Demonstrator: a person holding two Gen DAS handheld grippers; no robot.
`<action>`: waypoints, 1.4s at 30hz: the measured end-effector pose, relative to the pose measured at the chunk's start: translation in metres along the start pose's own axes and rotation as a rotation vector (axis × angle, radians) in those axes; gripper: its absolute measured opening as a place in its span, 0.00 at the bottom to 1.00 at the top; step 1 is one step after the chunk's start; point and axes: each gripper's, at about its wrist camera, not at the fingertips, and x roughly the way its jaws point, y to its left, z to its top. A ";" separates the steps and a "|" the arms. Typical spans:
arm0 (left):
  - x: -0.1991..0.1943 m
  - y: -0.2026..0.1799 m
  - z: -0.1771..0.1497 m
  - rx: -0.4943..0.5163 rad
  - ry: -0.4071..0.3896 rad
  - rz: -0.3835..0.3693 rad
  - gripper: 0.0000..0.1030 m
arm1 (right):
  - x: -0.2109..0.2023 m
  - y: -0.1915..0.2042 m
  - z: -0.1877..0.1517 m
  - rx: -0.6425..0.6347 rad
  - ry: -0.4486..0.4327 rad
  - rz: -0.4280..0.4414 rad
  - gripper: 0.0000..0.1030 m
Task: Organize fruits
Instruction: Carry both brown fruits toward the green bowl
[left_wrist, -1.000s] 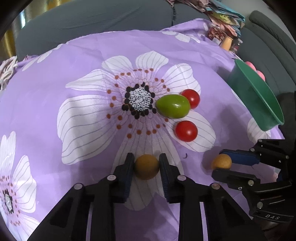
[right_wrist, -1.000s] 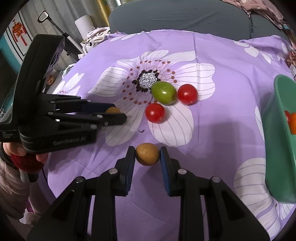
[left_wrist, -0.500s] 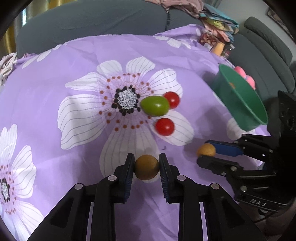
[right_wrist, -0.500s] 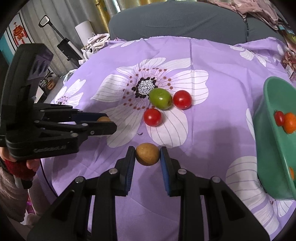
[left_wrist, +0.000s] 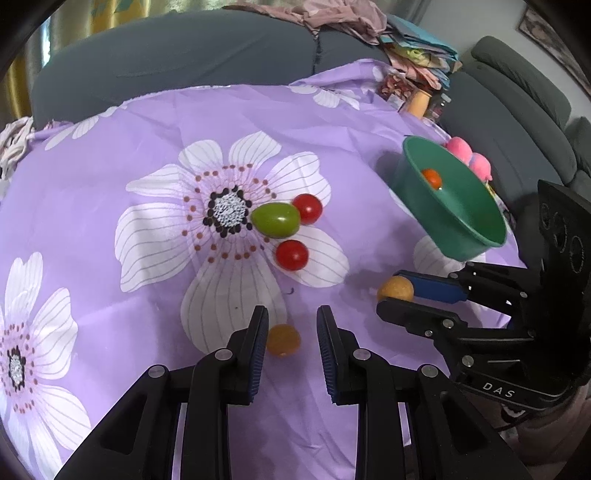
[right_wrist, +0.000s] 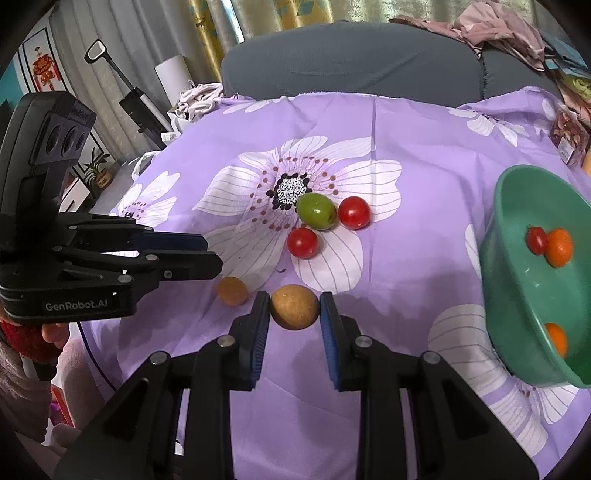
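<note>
Between the right gripper's closed jaws: brown fruit gripped, likely bound for the green bowl. Beneath the left gripper's narrowed, empty jaws: second fruit loose, probably needing regrasping.

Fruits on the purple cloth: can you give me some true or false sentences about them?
1. The right gripper holds a brown fruit. True.
2. The green fruit is in the bowl. False: it lies on the cloth, outside the bowl.
3. Two tomatoes lie on the cloth by the green fruit. True.
4. The bowl is empty. False: it holds a small tomato and two orange fruits.
</note>
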 end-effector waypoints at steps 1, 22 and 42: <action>-0.001 -0.001 -0.001 0.003 -0.002 -0.004 0.26 | -0.001 0.000 0.000 0.002 -0.002 0.000 0.27; 0.044 0.015 0.001 0.003 0.062 0.104 0.26 | 0.005 -0.009 -0.006 0.032 0.021 -0.004 0.27; 0.072 0.038 0.039 0.009 0.047 0.130 0.32 | 0.018 -0.013 -0.004 0.039 0.051 0.003 0.27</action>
